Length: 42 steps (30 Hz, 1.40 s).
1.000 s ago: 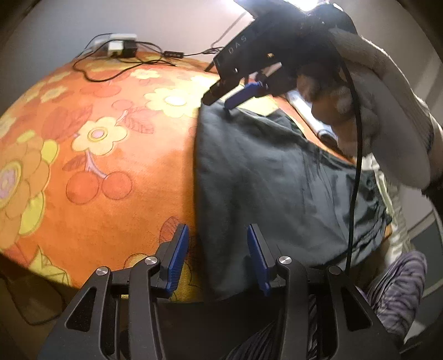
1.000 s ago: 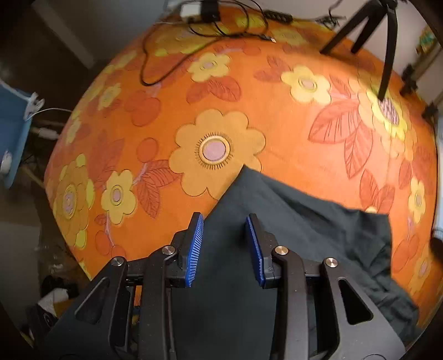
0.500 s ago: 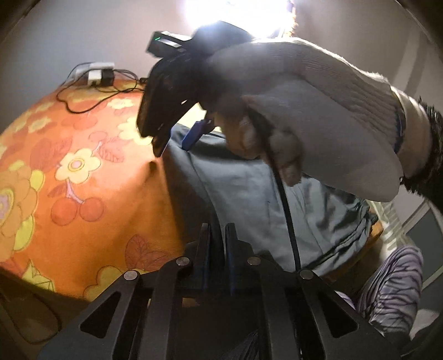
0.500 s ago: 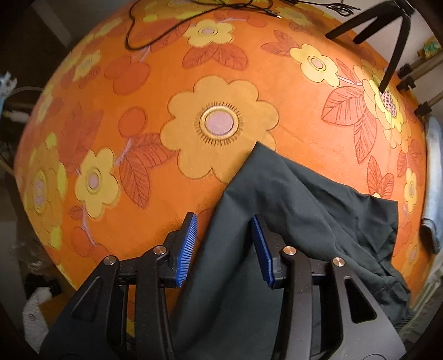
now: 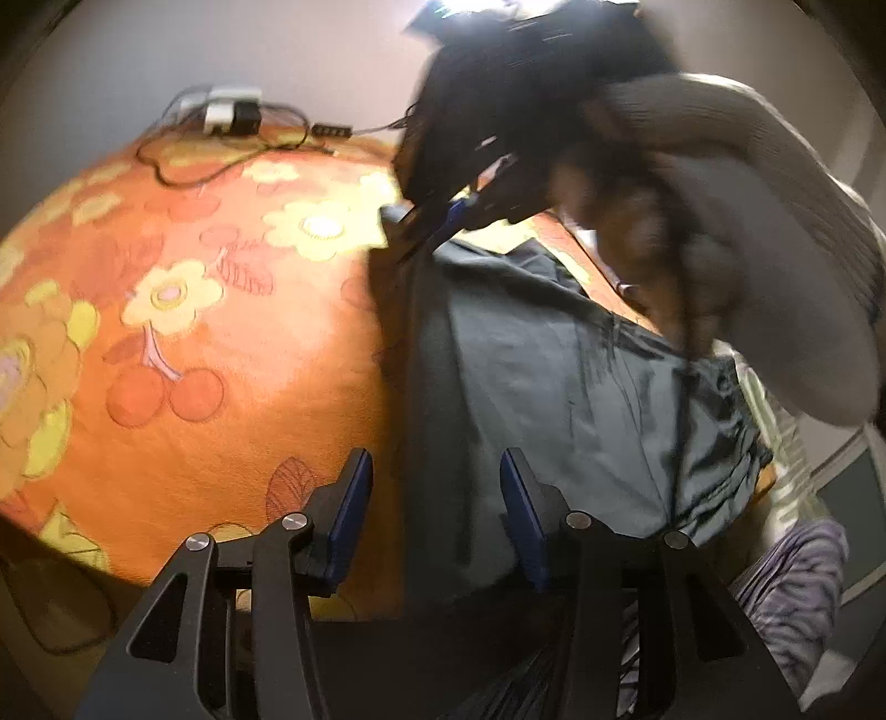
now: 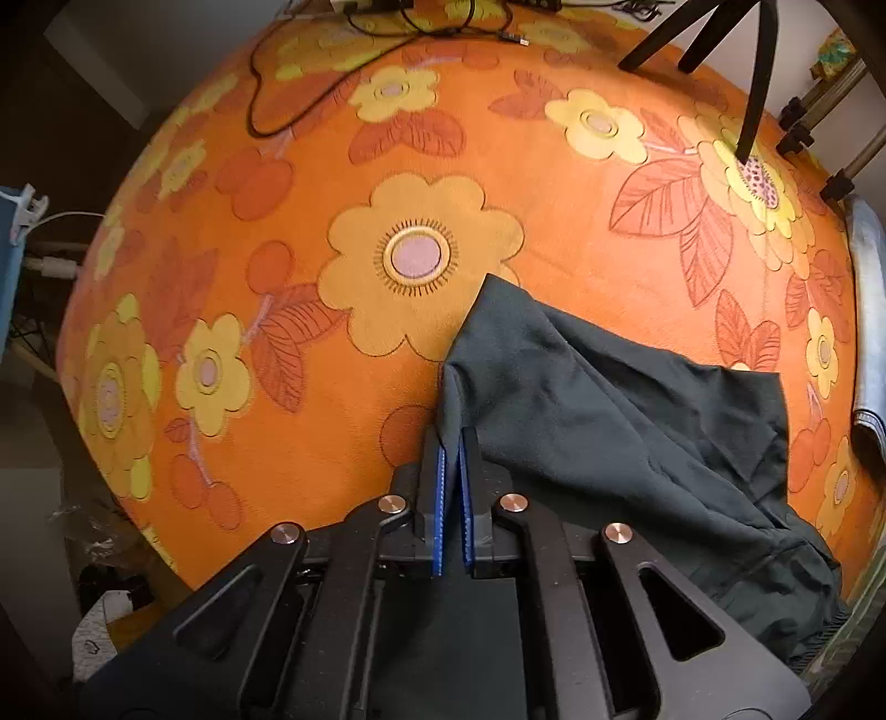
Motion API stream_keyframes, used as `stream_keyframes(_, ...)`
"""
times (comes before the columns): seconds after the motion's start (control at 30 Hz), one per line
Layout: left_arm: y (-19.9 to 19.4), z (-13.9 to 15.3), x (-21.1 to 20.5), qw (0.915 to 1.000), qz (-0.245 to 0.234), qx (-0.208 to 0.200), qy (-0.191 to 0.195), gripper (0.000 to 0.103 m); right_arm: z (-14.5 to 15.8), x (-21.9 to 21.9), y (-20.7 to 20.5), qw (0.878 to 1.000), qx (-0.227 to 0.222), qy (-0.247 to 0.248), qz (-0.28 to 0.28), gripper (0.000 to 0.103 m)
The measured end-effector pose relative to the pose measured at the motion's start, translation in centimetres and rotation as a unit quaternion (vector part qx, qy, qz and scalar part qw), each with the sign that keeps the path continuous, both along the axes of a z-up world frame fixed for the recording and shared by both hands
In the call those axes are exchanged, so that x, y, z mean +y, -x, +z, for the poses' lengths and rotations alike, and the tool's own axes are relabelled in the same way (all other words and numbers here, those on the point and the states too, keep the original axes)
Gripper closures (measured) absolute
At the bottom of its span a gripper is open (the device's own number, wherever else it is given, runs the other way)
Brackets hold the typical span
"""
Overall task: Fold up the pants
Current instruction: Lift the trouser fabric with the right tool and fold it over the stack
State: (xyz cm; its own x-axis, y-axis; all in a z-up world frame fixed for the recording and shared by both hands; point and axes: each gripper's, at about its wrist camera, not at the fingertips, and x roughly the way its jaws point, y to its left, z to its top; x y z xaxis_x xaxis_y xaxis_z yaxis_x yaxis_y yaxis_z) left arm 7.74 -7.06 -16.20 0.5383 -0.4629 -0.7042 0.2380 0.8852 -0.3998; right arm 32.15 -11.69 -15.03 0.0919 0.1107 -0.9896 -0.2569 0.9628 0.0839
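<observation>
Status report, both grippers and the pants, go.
Left gripper open, empty, at pants' edge. Right gripper shut on pants, edge lifted off the orange cloth. Nothing in the way.

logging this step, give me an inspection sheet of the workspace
surface: orange floral cloth, mostly bare
job's things: dark pants spread on cloth, one edge pinched up
clutter: tripod at far side
grippers: right gripper shut on pants edge; left gripper open over pants, holding nothing
cables: black cable looping on cloth, adapters at far edge
surroundings: plain wall; striped fabric below table edge
</observation>
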Motion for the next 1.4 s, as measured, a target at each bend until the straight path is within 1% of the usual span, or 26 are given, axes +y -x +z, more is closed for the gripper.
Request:
stream_keyframes(0.07,-0.4,-0.5,0.4,0.9996,0.005,0.015,0.024,0.057,0.7,-0.5,0.1,1.0,-0.006,-0.008,-0.001,0.099)
stream_keyframes(0.13,-0.3,-0.6,0.4,0.9993,0.003,0.016,0.033,0.065,1.5,-0.9,0.3,1.0,-0.012,-0.016,-0.005,0.099)
stream_keyframes(0.17,-0.2,-0.5,0.2,0.9993,-0.005,0.013,0.035,0.078,2.0,-1.1,0.7,1.0,-0.015,-0.02,-0.007,0.099)
stream_keyframes(0.2,-0.1,-0.3,-0.1,0.9994,-0.012,0.01,0.032,0.086,2.4,-1.5,0.9,1.0,-0.019,-0.023,-0.01,0.099)
stream_keyframes(0.23,0.2,0.0,-0.4,0.9995,-0.017,0.002,0.026,0.087,2.5,-1.5,0.3,0.999,-0.021,-0.025,-0.012,0.099)
stream_keyframes(0.27,0.5,0.5,-0.7,0.9995,-0.022,-0.007,0.023,0.092,2.8,-1.8,0.5,0.999,-0.023,-0.028,-0.014,0.099)
stream_keyframes(0.43,1.6,3.4,-1.5,0.9978,-0.037,-0.054,0.007,0.095,5.1,-3.4,1.1,0.998,-0.042,-0.051,-0.021,0.1)
stream_keyframes(0.57,2.3,5.9,-3.5,0.9942,-0.062,-0.087,0.002,0.095,7.1,-5.3,1.8,0.996,-0.06,-0.066,-0.03,0.1)
stream_keyframes(0.7,2.6,7.7,-6.2,0.9903,-0.091,-0.104,0.009,0.095,9.1,-8.0,2.7,0.993,-0.077,-0.076,-0.043,0.1)
stream_keyframes(0.83,3.0,8.9,-8.6,0.9857,-0.119,-0.118,0.018,0.095,10.9,-11.2,3.8,0.99,-0.096,-0.083,-0.059,0.1)
stream_keyframes(1.0,3.7,9.4,-12.7,0.9785,-0.16,-0.126,0.031,0.095,12.9,-16.2,5.8,0.985,-0.122,-0.087,-0.081,0.1)
stream_keyframes(1.17,4.0,9.2,-16.9,0.9698,-0.205,-0.126,0.04,0.095,13.6,-21.7,7.7,0.98,-0.138,-0.089,-0.115,0.1)
stream_keyframes(1.3,4.1,8.8,-20.5,0.9609,-0.244,-0.123,0.041,0.096,13.2,-27.4,9.6,0.974,-0.146,-0.084,-0.151,0.1)
stream_keyframes(1.4,4.3,8.2,-23.4,0.9532,-0.276,-0.117,0.038,0.096,12.1,-31.5,10.9,0.97,-0.141,-0.084,-0.182,0.101)
